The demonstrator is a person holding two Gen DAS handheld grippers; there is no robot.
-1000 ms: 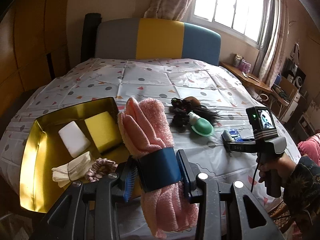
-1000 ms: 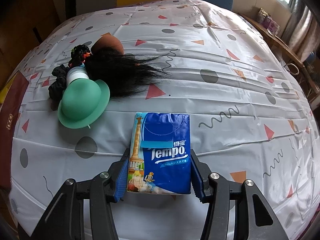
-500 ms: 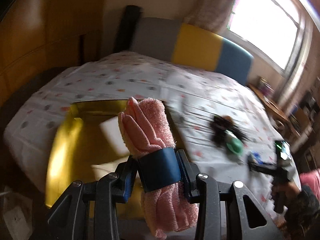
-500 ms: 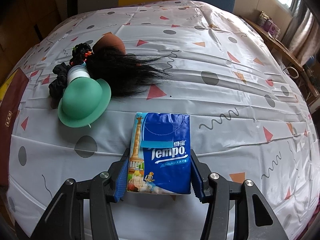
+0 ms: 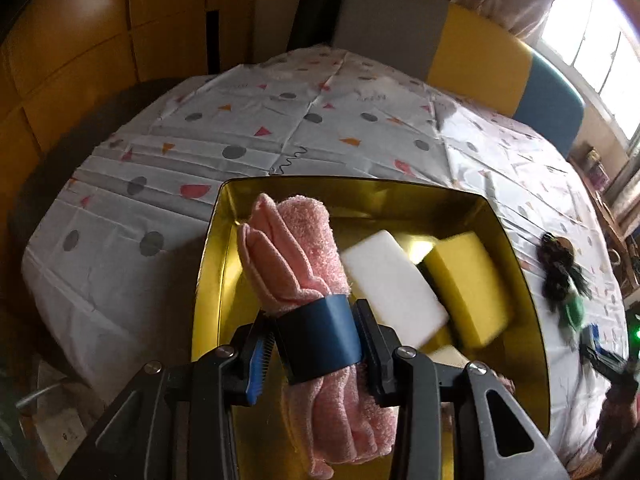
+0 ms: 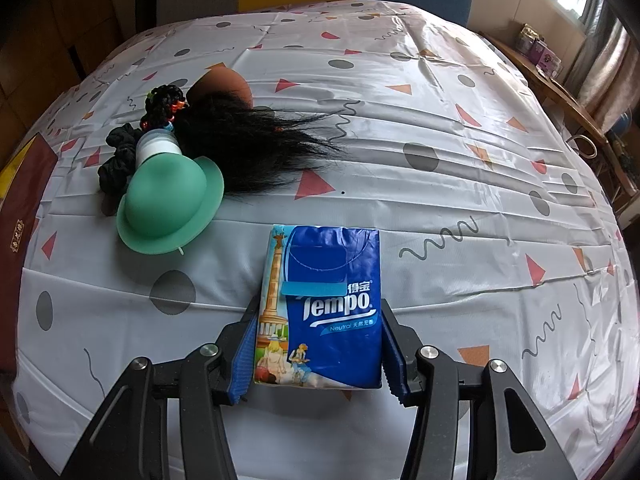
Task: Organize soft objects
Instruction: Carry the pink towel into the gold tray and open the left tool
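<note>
My left gripper [image 5: 316, 336] is shut on a rolled pink towel [image 5: 296, 252] bound by a blue band, and holds it over the left part of the gold tray [image 5: 524, 288]. A white sponge [image 5: 392, 284] and a yellow sponge [image 5: 468, 288] lie inside the tray to the right of the towel. My right gripper [image 6: 318, 344] is shut on a blue Tempo tissue pack [image 6: 324, 308] that rests flat on the patterned sheet. A green silicone hat-shaped piece [image 6: 168, 204], a black hair wig [image 6: 248, 140] and dark scrunchies [image 6: 116, 156] lie beyond it to the left.
The bed sheet [image 5: 240, 128] spreads behind the tray up to a grey, yellow and blue headboard [image 5: 472, 52]. A dark red tray edge [image 6: 20, 192] shows at the far left of the right wrist view. A wooden side table [image 6: 560, 80] stands at the right.
My left gripper has swung left with the pink towel and now hangs lower over the gold tray. The right gripper and tissue pack have stayed still.
</note>
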